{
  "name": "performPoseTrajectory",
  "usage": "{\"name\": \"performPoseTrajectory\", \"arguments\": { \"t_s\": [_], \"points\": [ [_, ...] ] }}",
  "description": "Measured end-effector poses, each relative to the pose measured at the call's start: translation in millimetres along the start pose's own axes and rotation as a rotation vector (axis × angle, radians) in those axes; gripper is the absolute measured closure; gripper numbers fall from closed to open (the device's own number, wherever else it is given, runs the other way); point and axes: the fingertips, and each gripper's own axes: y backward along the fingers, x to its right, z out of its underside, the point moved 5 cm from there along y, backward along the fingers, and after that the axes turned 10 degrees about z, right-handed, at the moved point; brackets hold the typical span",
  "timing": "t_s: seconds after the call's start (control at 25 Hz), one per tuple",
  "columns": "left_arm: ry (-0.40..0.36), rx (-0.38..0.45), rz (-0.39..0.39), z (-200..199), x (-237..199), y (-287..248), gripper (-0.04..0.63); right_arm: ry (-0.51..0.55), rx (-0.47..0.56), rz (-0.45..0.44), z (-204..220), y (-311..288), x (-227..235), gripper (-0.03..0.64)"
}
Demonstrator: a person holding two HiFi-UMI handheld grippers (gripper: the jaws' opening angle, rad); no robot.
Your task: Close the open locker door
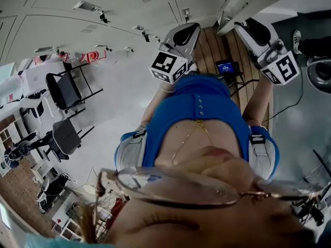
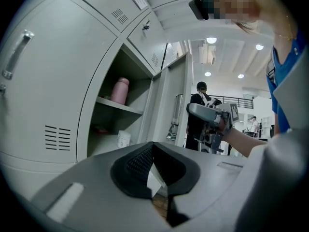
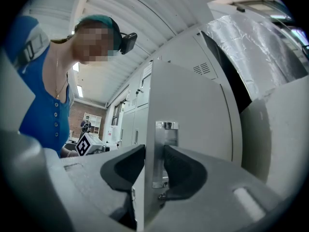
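Observation:
The grey locker door [image 3: 193, 100] stands open, edge toward me in the right gripper view, with a metal handle plate [image 3: 164, 149] on its edge. My right gripper [image 3: 154, 164] straddles that edge, one pad on either side, and I see no firm squeeze. The same gripper [image 2: 205, 112] shows beside the door [image 2: 175, 111] in the left gripper view. The open locker [image 2: 104, 129] has a pink bottle [image 2: 119, 91] on its shelf and a white cup [image 2: 124, 139] below. My left gripper [image 2: 153, 146] is shut, holds nothing, and hangs apart from the locker. In the head view the left gripper [image 1: 192, 29] and right gripper [image 1: 244, 29] flank the door [image 1: 243, 1].
Closed lockers [image 2: 38, 81] line the wall left of the open one. Two black chairs [image 1: 64, 89] [image 1: 67, 136] stand on the pale floor. A person [image 2: 199, 98] stands far back in the room. Crinkled silver sheeting [image 3: 256, 42] hangs right of the door.

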Motion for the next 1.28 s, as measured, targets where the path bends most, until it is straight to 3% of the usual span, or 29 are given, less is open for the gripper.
{"name": "performPoseTrajectory", "arguments": {
  "t_s": [1.28],
  "points": [
    [0.014,0.030,-0.054,-23.8,-72.5,51.3,0.606,0.008,-0.024,0.067,5.9,-121.7,-31.2,0.508]
  ]
}}
